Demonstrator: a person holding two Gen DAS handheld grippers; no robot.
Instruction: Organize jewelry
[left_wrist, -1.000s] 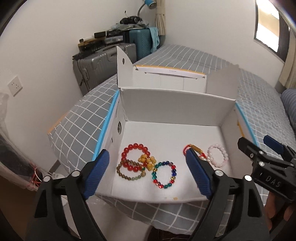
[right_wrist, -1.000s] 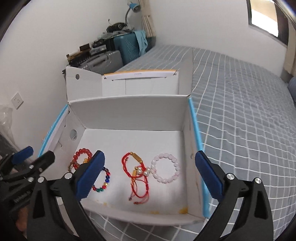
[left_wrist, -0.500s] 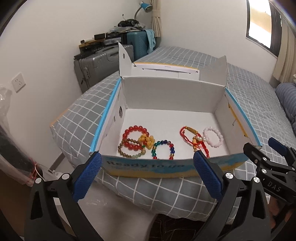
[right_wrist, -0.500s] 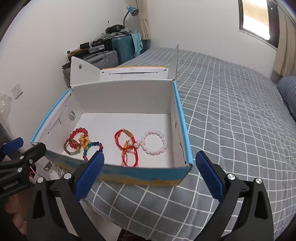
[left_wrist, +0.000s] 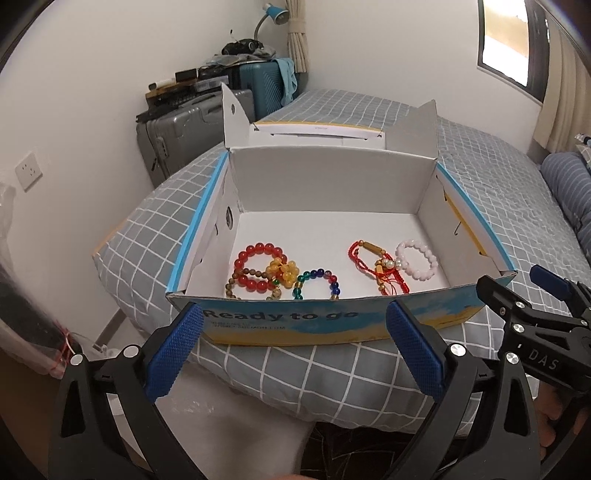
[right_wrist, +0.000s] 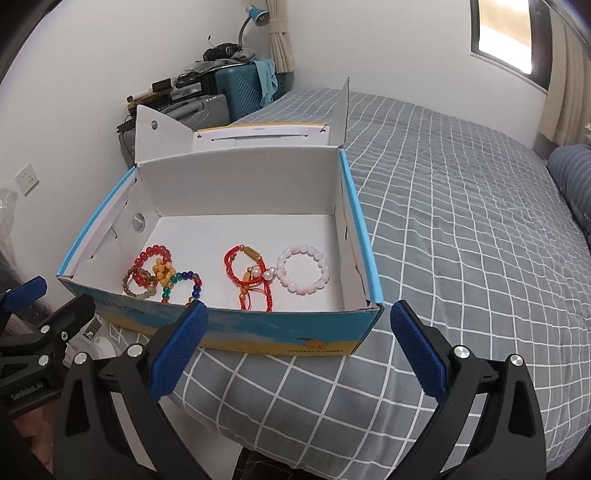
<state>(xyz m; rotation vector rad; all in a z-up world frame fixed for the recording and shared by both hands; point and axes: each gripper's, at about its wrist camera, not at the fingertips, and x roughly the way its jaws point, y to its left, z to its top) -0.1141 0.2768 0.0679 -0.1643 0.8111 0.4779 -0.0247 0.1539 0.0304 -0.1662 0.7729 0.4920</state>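
Five bracelets (left_wrist: 413, 259) apparently flat, box (left_wrist: 332, 325) lengthwise ahead

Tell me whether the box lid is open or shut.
Open: the box has its lid folded back behind it, and the bracelets inside are in plain sight.

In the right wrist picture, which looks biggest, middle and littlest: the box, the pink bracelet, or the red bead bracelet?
1. Box, by far the biggest.
2. Pink bracelet, a wide, open ring.
3. Red bead bracelet, a bit smaller looking, but other bracelets partly cover it, so these two are close.
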